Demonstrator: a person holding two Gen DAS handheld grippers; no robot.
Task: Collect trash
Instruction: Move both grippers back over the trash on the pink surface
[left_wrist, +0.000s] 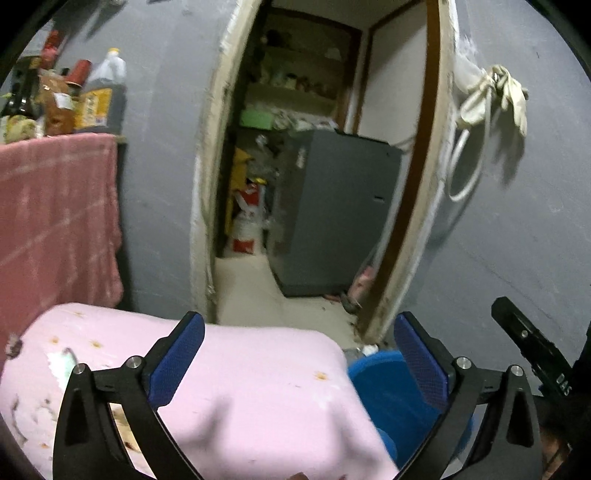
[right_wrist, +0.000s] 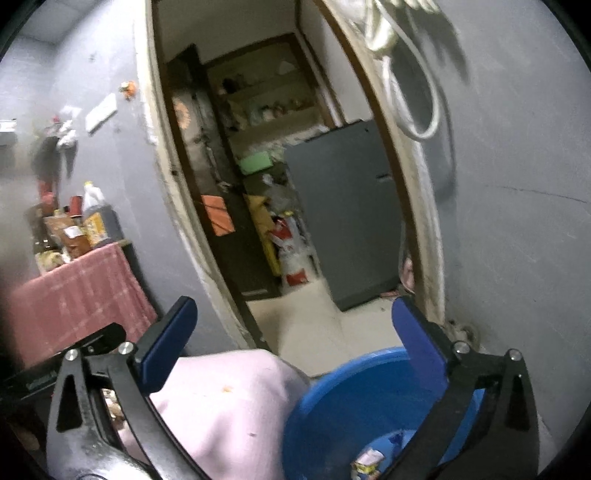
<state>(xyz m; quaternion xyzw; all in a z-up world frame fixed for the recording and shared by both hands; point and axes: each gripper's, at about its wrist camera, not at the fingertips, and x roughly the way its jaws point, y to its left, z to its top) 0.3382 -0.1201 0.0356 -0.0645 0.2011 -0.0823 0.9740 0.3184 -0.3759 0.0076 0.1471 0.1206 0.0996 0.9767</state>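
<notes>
A blue plastic bucket (right_wrist: 354, 402) stands on the floor beside a table under a pale pink cloth (right_wrist: 229, 413). A crumpled wrapper (right_wrist: 365, 463) lies inside the bucket. The bucket also shows in the left wrist view (left_wrist: 391, 398), past the pink cloth (left_wrist: 240, 387). My left gripper (left_wrist: 299, 354) is open and empty above the cloth's corner. My right gripper (right_wrist: 295, 339) is open and empty above the bucket's rim. Small scraps (right_wrist: 112, 404) lie on the table by the right gripper's left finger.
An open doorway (left_wrist: 306, 184) leads to a room with a grey cabinet (left_wrist: 332, 214) and shelves. A side table under a red checked cloth (left_wrist: 55, 221) holds bottles (left_wrist: 99, 99). Gloves and a white hose (left_wrist: 491, 96) hang on the grey wall.
</notes>
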